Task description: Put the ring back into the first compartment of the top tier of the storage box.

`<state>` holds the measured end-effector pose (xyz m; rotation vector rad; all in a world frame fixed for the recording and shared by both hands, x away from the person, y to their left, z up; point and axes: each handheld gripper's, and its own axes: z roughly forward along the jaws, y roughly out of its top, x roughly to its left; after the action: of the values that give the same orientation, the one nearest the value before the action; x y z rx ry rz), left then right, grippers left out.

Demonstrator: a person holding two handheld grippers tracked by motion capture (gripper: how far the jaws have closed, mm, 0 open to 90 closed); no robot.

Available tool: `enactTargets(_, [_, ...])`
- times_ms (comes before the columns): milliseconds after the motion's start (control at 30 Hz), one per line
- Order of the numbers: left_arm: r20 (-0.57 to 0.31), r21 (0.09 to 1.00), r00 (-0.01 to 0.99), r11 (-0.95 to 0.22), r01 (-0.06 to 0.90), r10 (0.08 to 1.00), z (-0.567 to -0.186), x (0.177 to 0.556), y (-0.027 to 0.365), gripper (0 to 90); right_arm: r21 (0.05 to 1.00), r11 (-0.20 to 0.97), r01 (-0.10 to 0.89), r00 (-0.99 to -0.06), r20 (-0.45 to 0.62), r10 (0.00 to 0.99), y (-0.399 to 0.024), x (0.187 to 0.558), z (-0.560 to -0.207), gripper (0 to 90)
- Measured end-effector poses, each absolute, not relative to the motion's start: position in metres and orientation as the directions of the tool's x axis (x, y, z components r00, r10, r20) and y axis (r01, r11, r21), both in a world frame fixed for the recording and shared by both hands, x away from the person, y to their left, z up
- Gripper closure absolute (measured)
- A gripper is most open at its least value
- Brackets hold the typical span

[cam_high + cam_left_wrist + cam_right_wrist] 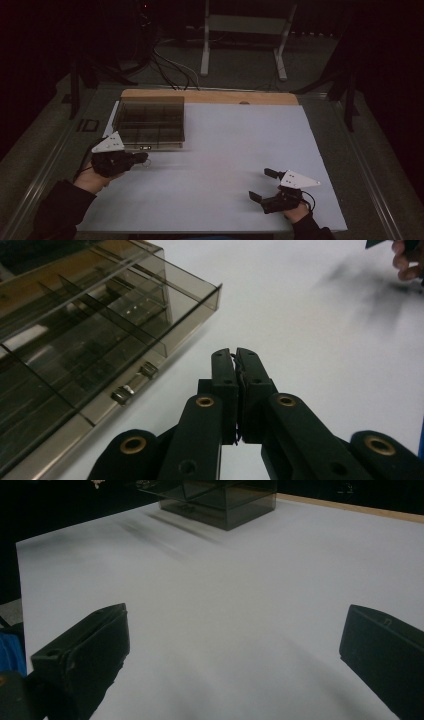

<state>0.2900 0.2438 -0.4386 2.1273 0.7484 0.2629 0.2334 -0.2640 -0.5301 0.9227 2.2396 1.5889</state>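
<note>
Just a bench point(225, 150) with a white top and a wooden strip point(210, 96) along the far edge. Behind it, a white metal stand point(245, 30) and black cables point(170, 70) on the grey floor point(240, 70).

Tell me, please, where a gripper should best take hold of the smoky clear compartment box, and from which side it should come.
Probably the near front wall of the compartment box, beside its two small metal clasps. That thin upright wall faces the shut left gripper, so opened jaws could come from above and straddle it, one inside a compartment and one outside. Whether a lid covers the compartments I cannot tell.
</note>
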Motion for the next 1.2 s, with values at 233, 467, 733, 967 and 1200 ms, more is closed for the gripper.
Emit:
enactTargets(233, [-0.064,0.783,0.787,-0.458,0.421,0.614,-0.435,0.294,0.248,90.0,0.913,0.208,0.351,-0.770,0.155,0.618,-0.264,0.233,-0.530,0.0])
enactTargets(467, [-0.062,0.791,0.773,-0.441,0.424,0.631,-0.430,0.301,0.254,90.0,0.914,0.207,0.349,-0.767,0.152,0.623,-0.264,0.233,-0.529,0.0])
enactTargets(733, [-0.057,0.799,0.762,-0.428,0.423,0.645,-0.424,0.310,0.258,90.0,0.915,0.207,0.347,-0.768,0.150,0.622,-0.264,0.233,-0.529,0.0])
enactTargets(967, [-0.055,0.800,0.749,-0.419,0.429,0.661,-0.421,0.319,0.261,90.0,0.915,0.207,0.346,-0.768,0.150,0.622,-0.264,0.233,-0.529,0.0])
enactTargets(1200, [-0.055,0.793,0.737,-0.419,0.442,0.673,-0.419,0.326,0.267,90.0,0.913,0.208,0.350,-0.769,0.153,0.621,-0.264,0.233,-0.530,0.0])
